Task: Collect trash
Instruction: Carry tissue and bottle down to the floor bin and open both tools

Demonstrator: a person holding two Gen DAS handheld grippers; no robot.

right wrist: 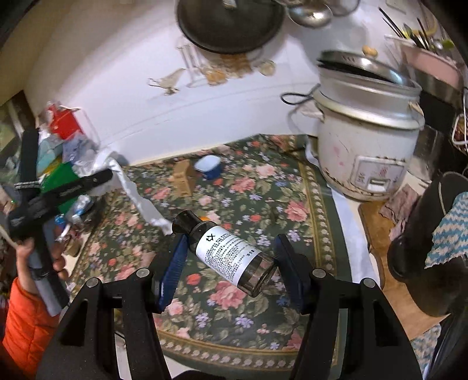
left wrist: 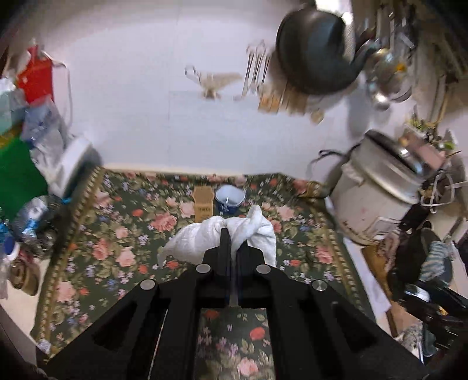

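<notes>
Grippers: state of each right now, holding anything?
Left tool: closed on the white tissue.
Right tool: closed on the bottle, held across both fingers.

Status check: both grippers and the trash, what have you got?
Left gripper shut on white tissue, lifted off floral cloth. Right gripper clamped on small bottle. Blue cup, cardboard box not yet collected. Nothing blocking.

Home kitchen: worn rice cooker (right wrist: 365, 146), wok (left wrist: 313, 49) and ladles (right wrist: 310, 13) hung on white wall, floral tablecloth (left wrist: 117, 233)
</notes>
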